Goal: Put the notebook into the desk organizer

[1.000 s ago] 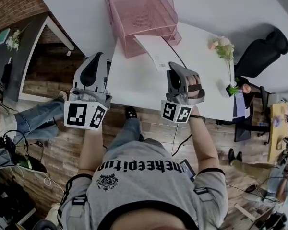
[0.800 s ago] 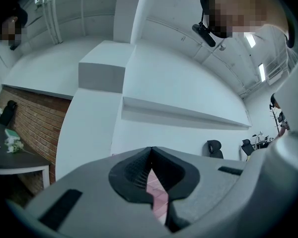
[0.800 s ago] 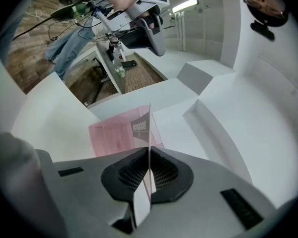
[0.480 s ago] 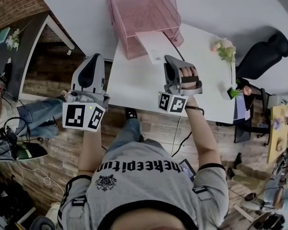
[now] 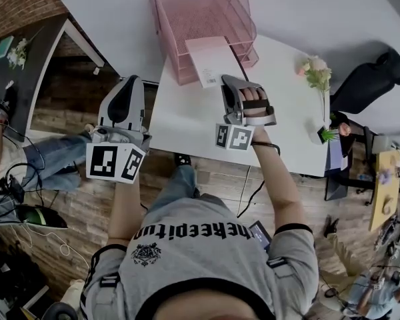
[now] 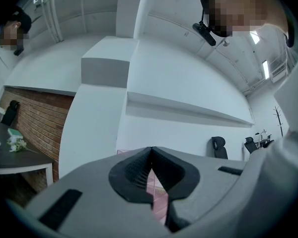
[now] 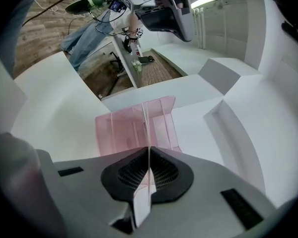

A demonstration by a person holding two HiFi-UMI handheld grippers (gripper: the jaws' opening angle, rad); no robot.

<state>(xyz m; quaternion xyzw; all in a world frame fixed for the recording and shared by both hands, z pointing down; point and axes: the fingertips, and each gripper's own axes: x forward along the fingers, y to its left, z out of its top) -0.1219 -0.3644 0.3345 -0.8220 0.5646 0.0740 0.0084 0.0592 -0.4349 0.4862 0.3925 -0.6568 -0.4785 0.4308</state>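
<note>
- Reference landmark: the pink desk organizer (image 5: 161,39), which stands at the far side of the white table (image 5: 187,122) with its open front towards us.
- Notebook position: the white notebook (image 5: 212,62) lies between the organizer's front and the right gripper (image 5: 227,80). Its far end overlaps the organizer's front lip. We cannot tell whether that end is already inside a tier.
- Long axis: the notebook's length runs from the jaws straight towards the organizer's mouth, with only a slight slant. We judge that the coming move is a push along this same line.
- Right gripper state: the jaws are clenched on the notebook's near end. In the right gripper view the notebook (image 7: 140,205) shows edge-on between the pads, with the organizer (image 7: 114,130) directly ahead.
- Right hand pose: the right hand (image 5: 257,109) sits in the gripper's strap. The forearm reaches over the table edge nearest us, and the gripper points roughly level at the organizer.
- Left gripper state: the left gripper (image 5: 129,80) has its jaws closed on nothing, with the tips meeting in the left gripper view (image 6: 150,150).
- Left gripper place: it hangs off the table's left edge, well apart from the organizer's front, so the right hand is the nearer one.
</note>
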